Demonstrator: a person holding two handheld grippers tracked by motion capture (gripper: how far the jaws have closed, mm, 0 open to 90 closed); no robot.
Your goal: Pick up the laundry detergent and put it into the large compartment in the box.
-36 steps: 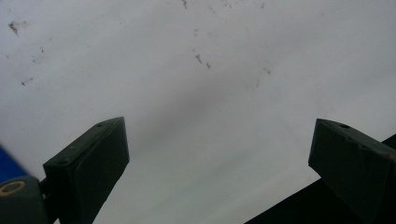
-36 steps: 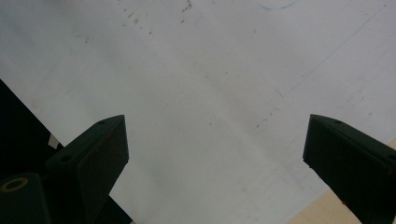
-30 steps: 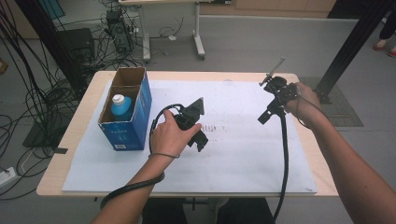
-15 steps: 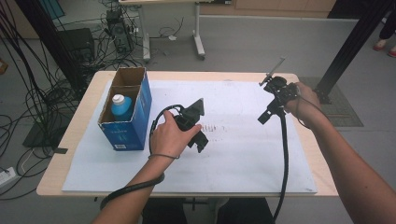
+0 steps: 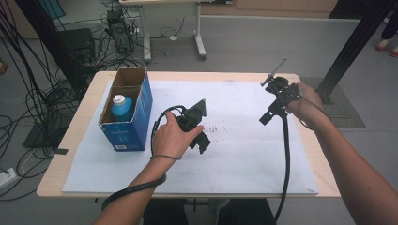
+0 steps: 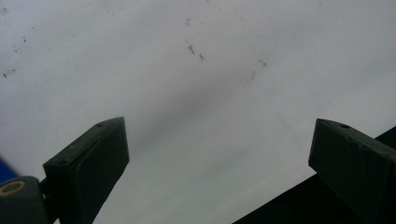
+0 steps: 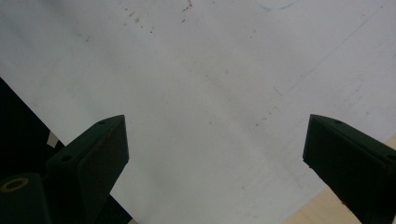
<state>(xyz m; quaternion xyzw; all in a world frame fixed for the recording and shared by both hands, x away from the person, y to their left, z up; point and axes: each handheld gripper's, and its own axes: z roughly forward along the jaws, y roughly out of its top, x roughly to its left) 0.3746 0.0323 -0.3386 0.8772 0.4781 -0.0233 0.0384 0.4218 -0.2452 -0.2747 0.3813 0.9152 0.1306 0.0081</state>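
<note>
Wooden surface (image 5: 84,136) spans the middle of the high view, most of its top covered by a white sheet (image 5: 244,154) with faint dark scuff marks near centre. Open blue cardboard box (image 5: 126,117) stands upright on the sheet's left part, centre-left of frame; a light-blue bottle (image 5: 121,108) with a white cap stands inside its near compartment, far compartment looks empty. Left claw (image 5: 202,140), held in the left hand (image 5: 171,137) at frame centre, sits low over the sheet just right of the box, apart from it; in the left gripper view its jaws stand wide apart with bare sheet between, nothing gripped. Right claw (image 5: 264,118), held in the right hand (image 5: 305,101) at upper right of frame, hangs above the sheet near its right edge; right gripper view shows jaws spread wide, holding nothing, sheet and a strip of wood below. Black cables trail from both claws toward the bottom of frame.
</note>
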